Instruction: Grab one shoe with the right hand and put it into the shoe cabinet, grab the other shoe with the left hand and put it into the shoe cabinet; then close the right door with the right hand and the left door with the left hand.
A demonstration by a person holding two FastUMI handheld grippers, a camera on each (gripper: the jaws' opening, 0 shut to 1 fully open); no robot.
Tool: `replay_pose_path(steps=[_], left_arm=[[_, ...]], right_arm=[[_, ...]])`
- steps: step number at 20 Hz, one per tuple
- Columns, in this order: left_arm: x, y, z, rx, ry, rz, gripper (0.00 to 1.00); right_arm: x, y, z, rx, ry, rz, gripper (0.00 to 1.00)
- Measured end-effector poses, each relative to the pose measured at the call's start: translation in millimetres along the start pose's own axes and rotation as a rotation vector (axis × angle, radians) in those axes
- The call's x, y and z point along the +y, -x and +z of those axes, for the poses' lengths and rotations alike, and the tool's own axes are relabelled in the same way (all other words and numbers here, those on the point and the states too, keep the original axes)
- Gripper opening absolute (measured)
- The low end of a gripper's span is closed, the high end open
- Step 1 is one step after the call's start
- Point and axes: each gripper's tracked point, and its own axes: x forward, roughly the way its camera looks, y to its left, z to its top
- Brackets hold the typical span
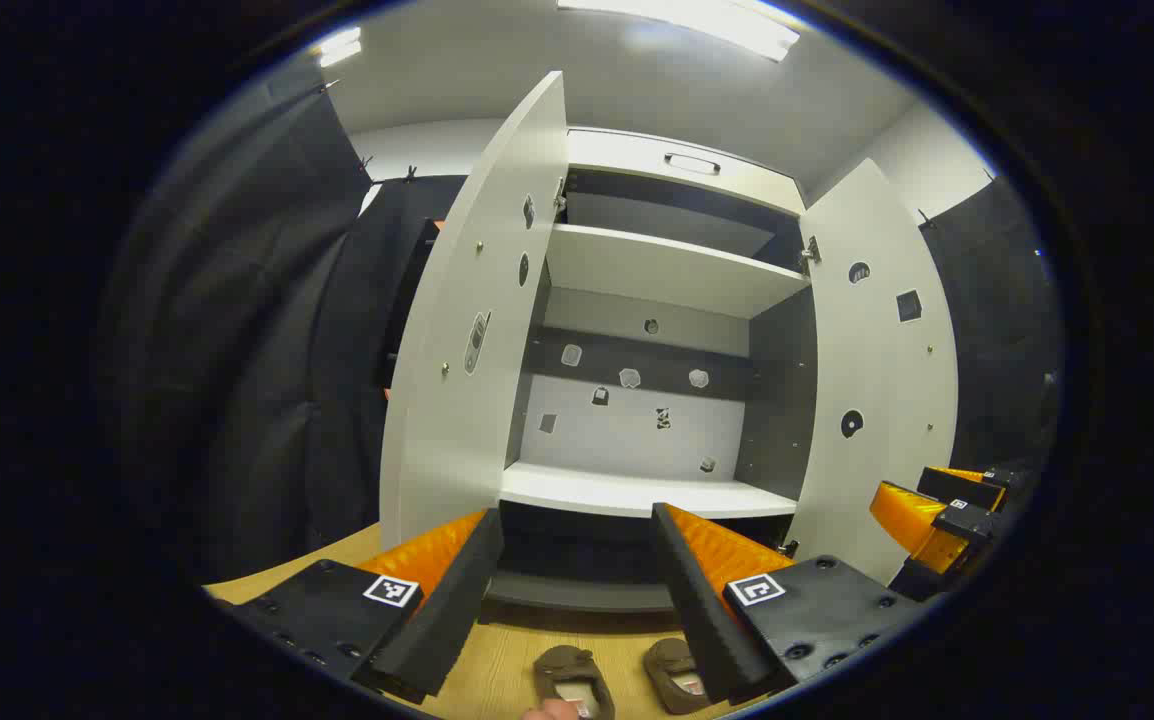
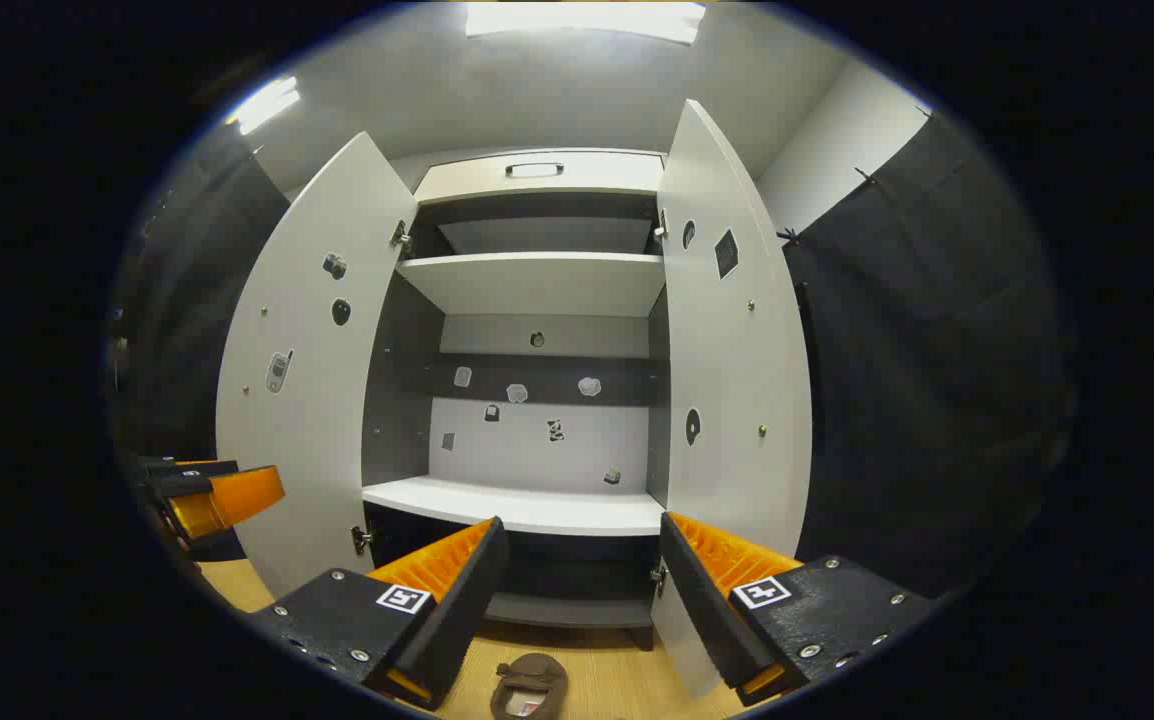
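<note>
Two brown shoes lie side by side on the wooden floor before the cabinet, one (image 1: 571,678) just left of the other (image 1: 674,676); both sit low between my left gripper's spread fingers. My left gripper (image 1: 575,512) is open and holds nothing. One brown shoe (image 2: 529,686) shows below my right gripper (image 2: 582,520), which is open and also holds nothing. The white shoe cabinet (image 1: 627,492) (image 2: 522,508) stands ahead. Its left door (image 1: 472,330) (image 2: 312,370) and right door (image 1: 877,360) (image 2: 732,350) are swung wide. The bare shelves hold nothing.
The other gripper (image 1: 937,505) hangs at the right of the left gripper view, and at the left (image 2: 217,495) of the right gripper view. Black cloth walls flank the cabinet. A drawer handle (image 2: 534,169) sits at the cabinet's top.
</note>
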Motion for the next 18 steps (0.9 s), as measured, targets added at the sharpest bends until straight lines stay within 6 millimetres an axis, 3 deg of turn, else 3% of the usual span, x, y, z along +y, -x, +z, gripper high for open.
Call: replay_pose_path(steps=[11, 14, 18], left_arm=[[-14, -5, -3, 0.002, -0.049, -0.018, 0.96], [-13, -2, -6, 0.009, -0.072, -0.014, 0.96], [-9, 2, -5, -0.002, -0.097, -0.001, 0.96]], right_arm=[[8, -2, -13, 0.014, -0.008, 0.042, 0.94], [0, -4, -15, 0.022, -0.024, 0.033, 0.97], [-7, -5, -21, 0.042, -0.014, 0.017, 0.94]])
